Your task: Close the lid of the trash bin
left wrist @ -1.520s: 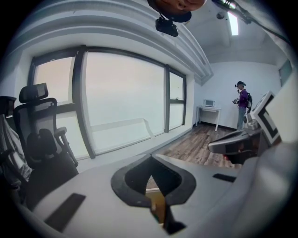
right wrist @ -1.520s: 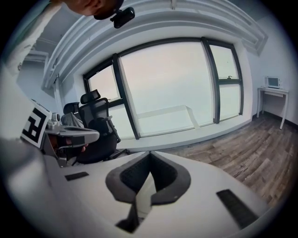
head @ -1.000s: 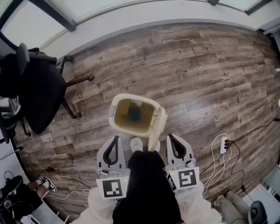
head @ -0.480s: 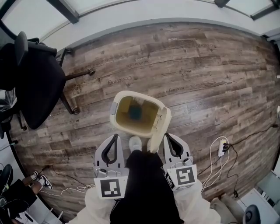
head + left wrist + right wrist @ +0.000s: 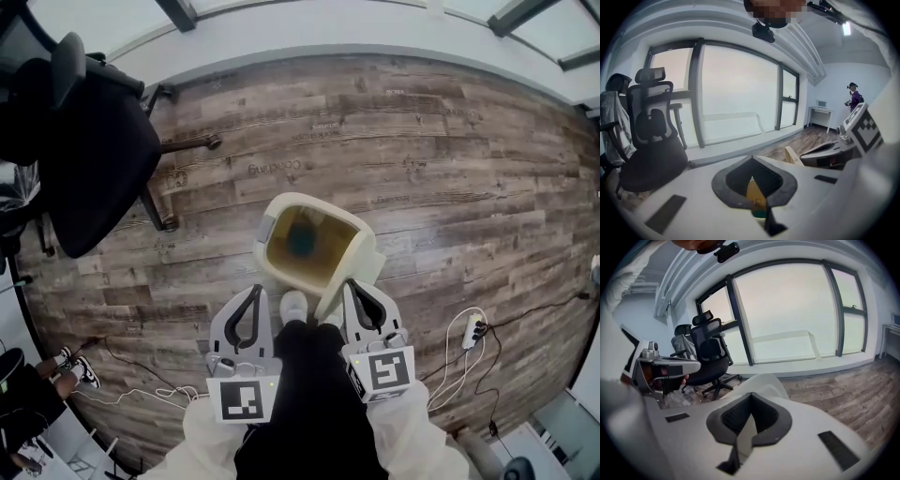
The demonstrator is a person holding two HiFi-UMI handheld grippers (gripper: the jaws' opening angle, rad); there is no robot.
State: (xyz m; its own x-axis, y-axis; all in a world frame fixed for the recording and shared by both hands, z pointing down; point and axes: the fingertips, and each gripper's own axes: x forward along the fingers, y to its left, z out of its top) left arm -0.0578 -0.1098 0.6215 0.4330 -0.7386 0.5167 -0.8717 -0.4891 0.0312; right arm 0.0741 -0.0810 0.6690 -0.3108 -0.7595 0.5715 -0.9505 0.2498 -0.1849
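Note:
A cream trash bin (image 5: 281, 267) stands on the wood floor with its lid (image 5: 356, 262) tipped up on the right side; something teal lies inside. Both grippers hang low, just in front of it. My left gripper (image 5: 256, 290) is shut, empty, near the bin's front left corner. Shut as well, my right gripper (image 5: 350, 284) has its tips close beside the lid's lower edge; whether they touch is unclear. In the right gripper view the white lid (image 5: 764, 380) rises just beyond the shut tips (image 5: 751, 395). The left gripper view shows the bin's yellowish inside (image 5: 753, 194) below its tips (image 5: 751, 159).
A black office chair (image 5: 94, 159) stands at the left near the window wall. A white power strip (image 5: 472, 330) with cables lies on the floor at the right. Another person's shoes (image 5: 73, 367) show at the lower left. My own shoe (image 5: 292, 304) touches the bin's front.
Both grippers have moved forward toward the bin, and the right one now lies beside the raised lid. The lid still stands up.

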